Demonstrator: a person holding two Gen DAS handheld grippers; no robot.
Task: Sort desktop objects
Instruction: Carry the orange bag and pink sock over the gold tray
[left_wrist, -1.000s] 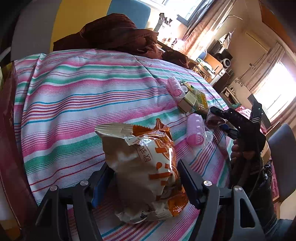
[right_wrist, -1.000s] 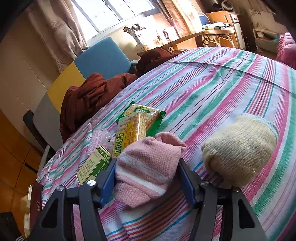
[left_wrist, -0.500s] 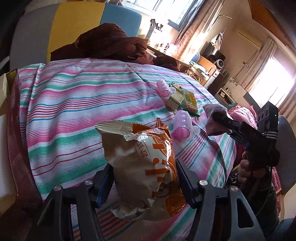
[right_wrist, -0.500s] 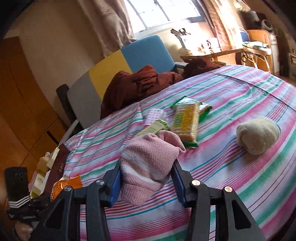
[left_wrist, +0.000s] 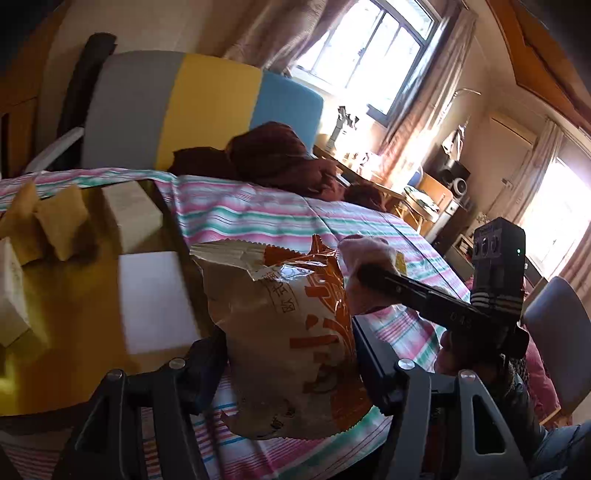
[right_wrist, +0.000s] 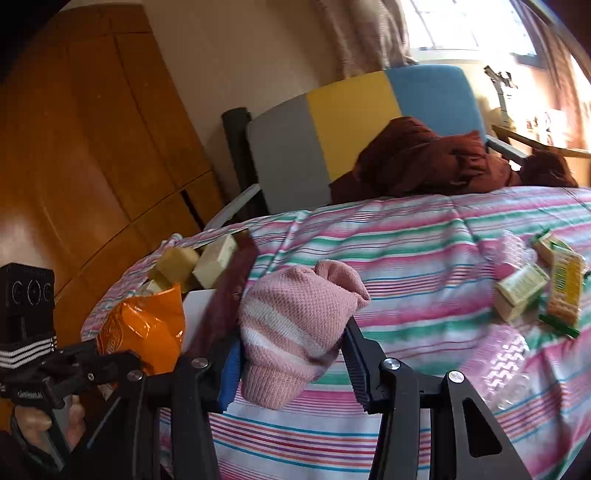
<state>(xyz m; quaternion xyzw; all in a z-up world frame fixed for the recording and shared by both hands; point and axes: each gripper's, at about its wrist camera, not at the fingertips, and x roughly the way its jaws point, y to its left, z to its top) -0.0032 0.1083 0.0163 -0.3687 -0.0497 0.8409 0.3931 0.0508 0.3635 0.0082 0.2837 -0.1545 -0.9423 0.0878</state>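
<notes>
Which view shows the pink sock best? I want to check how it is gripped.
The right wrist view: the pink sock fills the middle, pinched between both fingers of the right gripper, with its striped cuff visible. The left wrist view shows only part of it, behind the snack bag in the left gripper.

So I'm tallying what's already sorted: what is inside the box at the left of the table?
The box holds tan sponge-like blocks, a cream carton and a white block. Its near end is out of frame or behind the snack bag.

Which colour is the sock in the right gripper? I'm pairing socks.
Pink with white stripes; the sock shows best in the right wrist view.
</notes>
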